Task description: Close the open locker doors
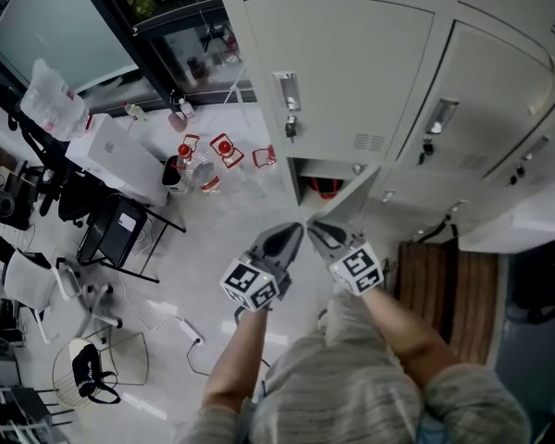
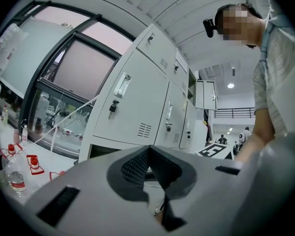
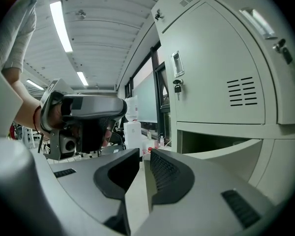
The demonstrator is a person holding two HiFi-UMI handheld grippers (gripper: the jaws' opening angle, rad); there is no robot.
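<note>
Lockers [image 1: 351, 72] stand far ahead. One low door [image 1: 359, 195] hangs open, just beyond both grippers. Left gripper [image 1: 296, 228] jaws are pressed together, empty. Right gripper [image 1: 314, 225] jaws sit slightly apart, empty.

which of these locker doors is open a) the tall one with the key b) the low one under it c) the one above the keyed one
b: the low door stands swung out from its dark compartment, beneath the shut keyed door.
</note>
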